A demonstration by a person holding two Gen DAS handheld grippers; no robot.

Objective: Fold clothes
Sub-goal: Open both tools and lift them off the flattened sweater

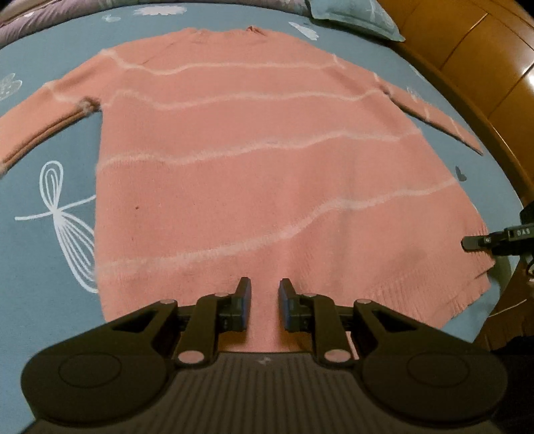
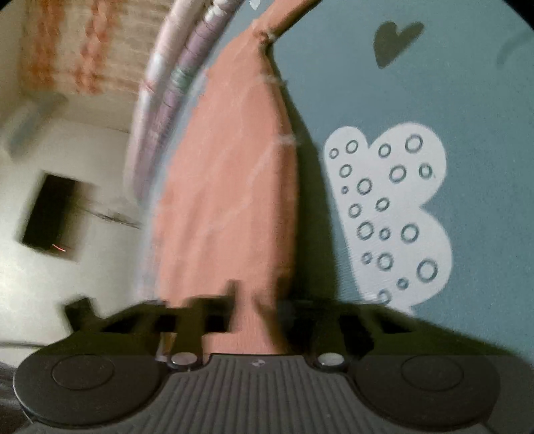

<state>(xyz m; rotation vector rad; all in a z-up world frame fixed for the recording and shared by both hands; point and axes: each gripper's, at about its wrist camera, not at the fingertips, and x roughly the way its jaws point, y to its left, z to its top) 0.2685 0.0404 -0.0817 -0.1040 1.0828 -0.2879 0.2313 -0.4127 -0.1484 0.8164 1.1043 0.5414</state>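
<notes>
A pink sweater [image 1: 253, 167] with thin white stripes lies spread flat on a bed covered by a blue sheet [image 1: 43, 253] printed with white dragonfly and flower shapes. Its neckline points away from the left wrist camera, both sleeves stretch outward to the sides, and the ribbed hem lies nearest the camera.

The left gripper [image 1: 264, 300] hovers over the middle of the hem with a narrow gap between its blue-padded fingers [image 1: 246, 297]; pink knit shows through the gap, and nothing is caught between them.

At the right edge of that view, the right gripper [image 1: 494, 240] sits just beside the sweater's hem corner. In its own blurred view, the right gripper [image 2: 253, 300] has the sweater's fabric [image 2: 230, 187] running between its fingers and rising away from it as a lifted fold, casting a shadow on the sheet beside a white heart print [image 2: 390, 213]. The blur makes it impossible to tell whether the fingers are pressed onto the fabric.

A blue pillow [image 1: 353, 16] lies at the far end of the bed, beside a wooden headboard [image 1: 467, 50].
</notes>
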